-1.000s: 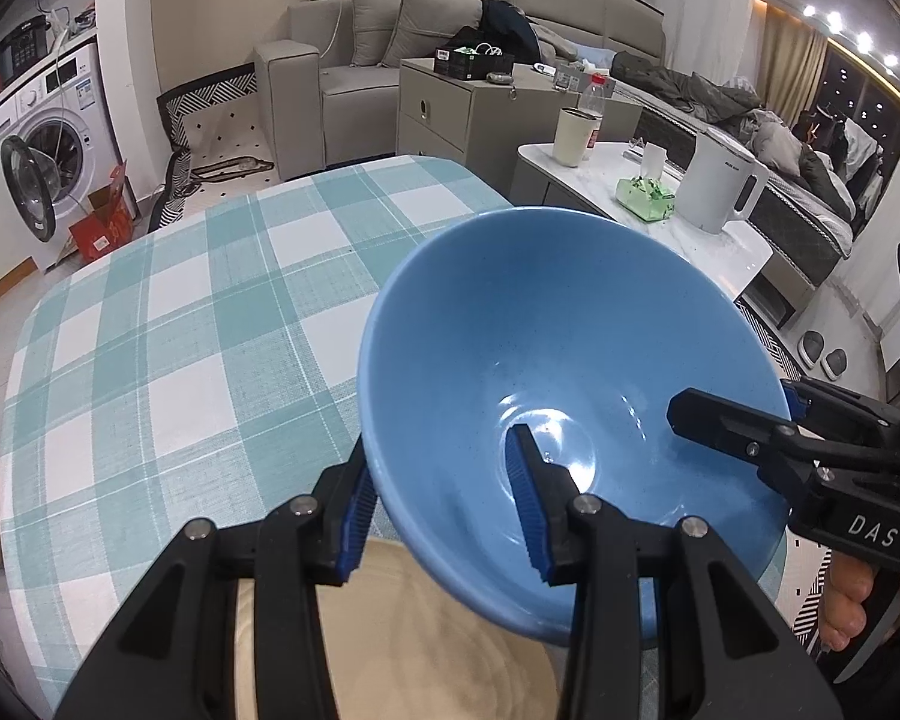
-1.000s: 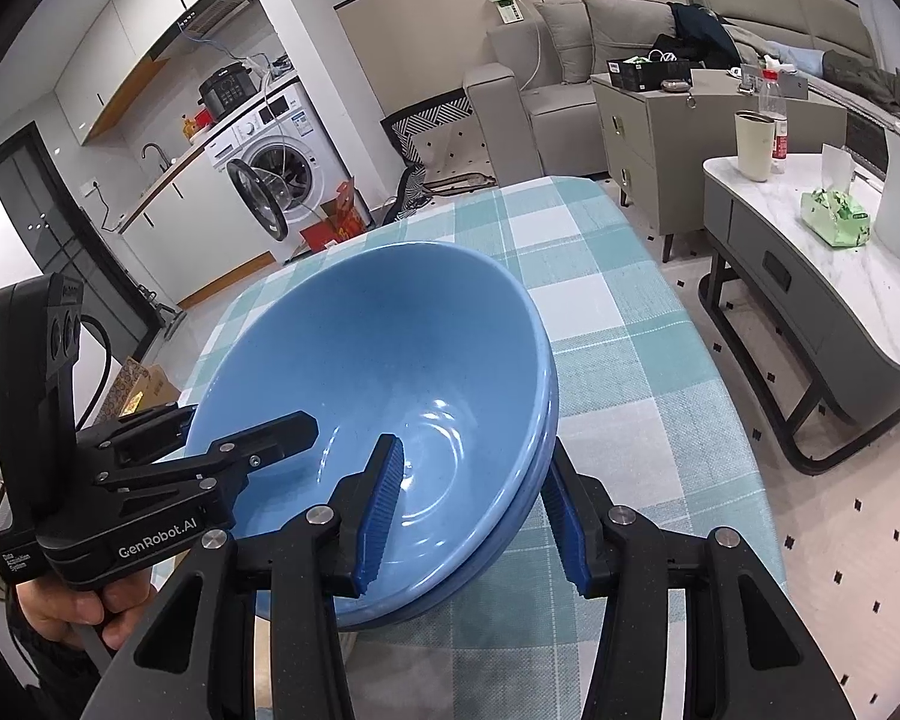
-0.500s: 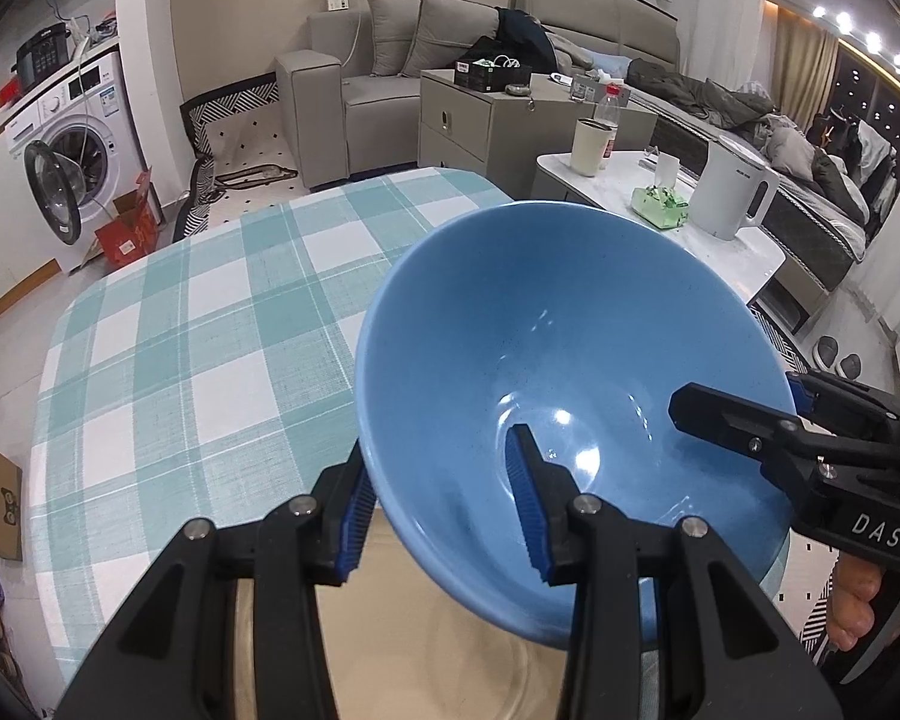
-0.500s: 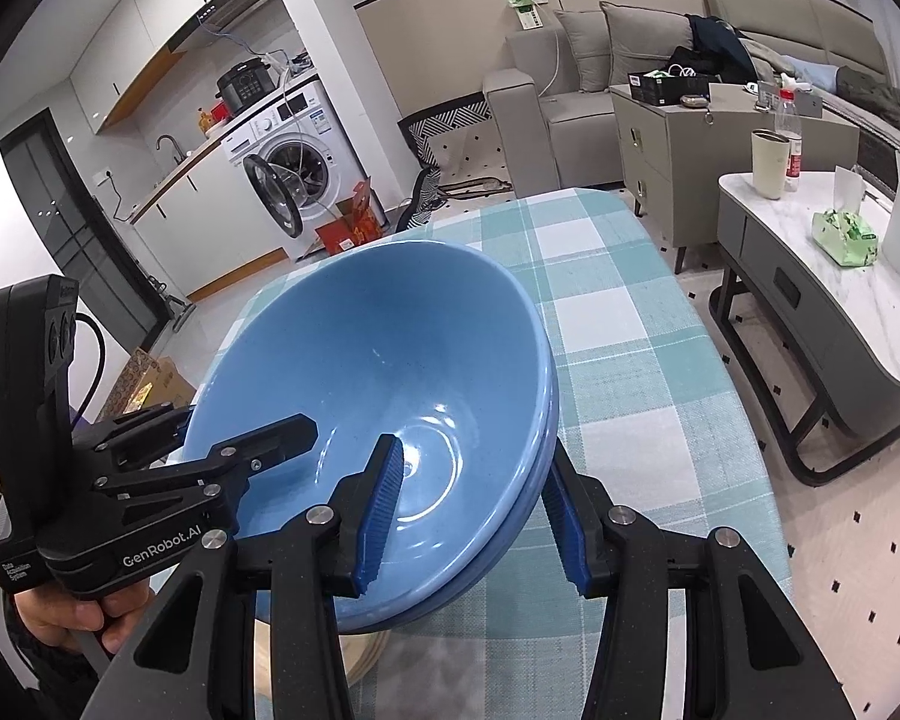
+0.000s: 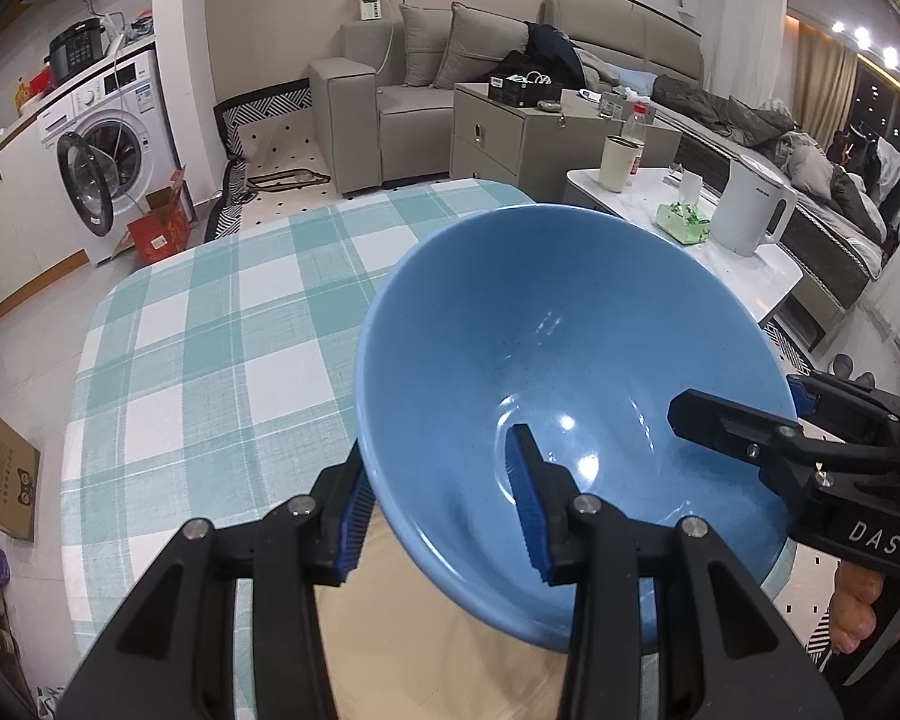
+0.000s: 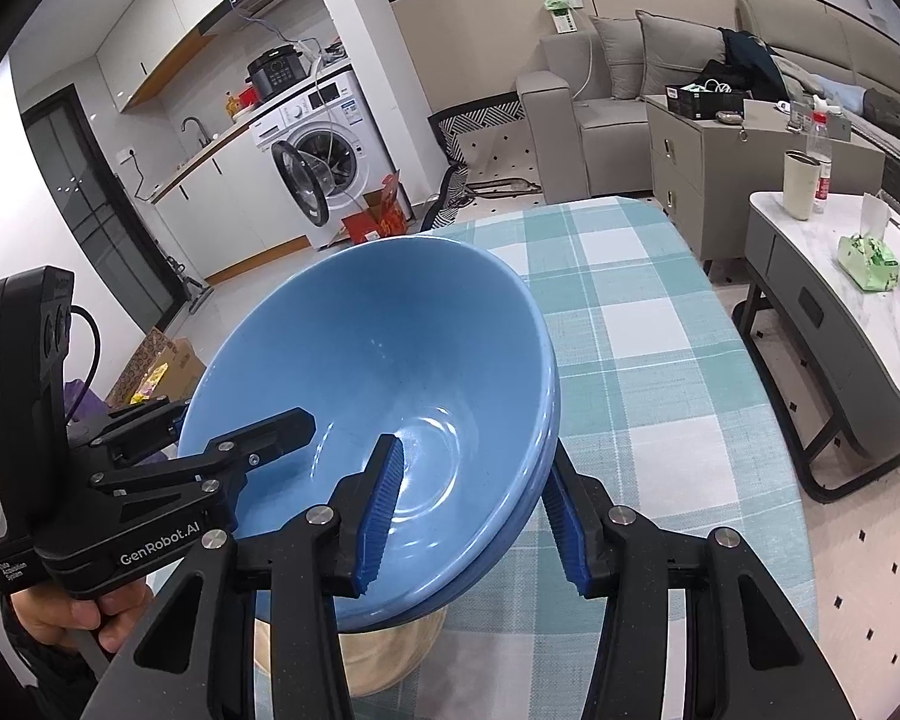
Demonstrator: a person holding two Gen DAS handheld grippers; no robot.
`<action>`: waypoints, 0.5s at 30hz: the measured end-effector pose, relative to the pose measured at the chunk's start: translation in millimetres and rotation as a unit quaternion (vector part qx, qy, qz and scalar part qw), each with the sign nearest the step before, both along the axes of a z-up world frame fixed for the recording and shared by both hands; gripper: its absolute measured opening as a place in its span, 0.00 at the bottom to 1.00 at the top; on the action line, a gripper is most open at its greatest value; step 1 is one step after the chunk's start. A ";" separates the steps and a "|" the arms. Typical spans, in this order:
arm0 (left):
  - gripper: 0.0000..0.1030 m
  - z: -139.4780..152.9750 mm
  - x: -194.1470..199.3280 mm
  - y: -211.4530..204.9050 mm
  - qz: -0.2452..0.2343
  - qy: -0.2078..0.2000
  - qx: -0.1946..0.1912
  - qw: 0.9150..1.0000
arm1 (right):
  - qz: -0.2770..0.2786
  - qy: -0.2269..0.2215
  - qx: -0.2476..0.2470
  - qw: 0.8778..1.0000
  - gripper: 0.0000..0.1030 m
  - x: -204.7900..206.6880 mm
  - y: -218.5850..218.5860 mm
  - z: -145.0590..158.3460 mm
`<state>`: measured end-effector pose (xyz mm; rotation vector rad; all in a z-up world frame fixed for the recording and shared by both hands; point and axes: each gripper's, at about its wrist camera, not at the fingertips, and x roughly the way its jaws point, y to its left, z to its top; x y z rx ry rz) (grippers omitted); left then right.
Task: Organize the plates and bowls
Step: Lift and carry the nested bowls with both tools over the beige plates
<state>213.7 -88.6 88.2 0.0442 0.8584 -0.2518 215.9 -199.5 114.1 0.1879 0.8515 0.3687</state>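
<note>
Two nested blue bowls are held in the air above the checked table. My left gripper is shut on their near-left rim; it also shows in the right wrist view. My right gripper is shut on the opposite rim, one finger inside and one outside; it also shows in the left wrist view. A cream plate lies on the table directly under the bowls.
A white side table with a cup, bottle, tissue pack and kettle stands right of the checked table. A grey cabinet and sofa are behind. A washing machine with an open door is at the left. Cardboard boxes sit on the floor.
Both grippers have lifted the bowls higher above the table and plate. More of the room and table shows. The grips are unchanged.
</note>
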 end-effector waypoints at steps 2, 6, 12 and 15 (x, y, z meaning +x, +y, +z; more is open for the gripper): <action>0.39 -0.4 -2.3 4.1 0.004 0.000 0.000 1.000 | 0.005 0.001 0.000 1.000 0.46 -0.4 5.4 -0.1; 0.39 -3.3 -7.5 14.4 0.014 0.003 0.001 1.000 | 0.015 0.001 -0.002 1.000 0.46 -2.2 16.3 -0.4; 0.39 -6.9 -15.3 28.2 0.030 0.005 0.004 1.000 | 0.031 0.002 -0.003 1.000 0.46 -3.4 33.2 -2.2; 0.39 -9.8 -19.5 36.4 0.038 0.008 0.005 0.999 | 0.038 0.004 -0.003 0.999 0.46 -4.5 41.4 -4.0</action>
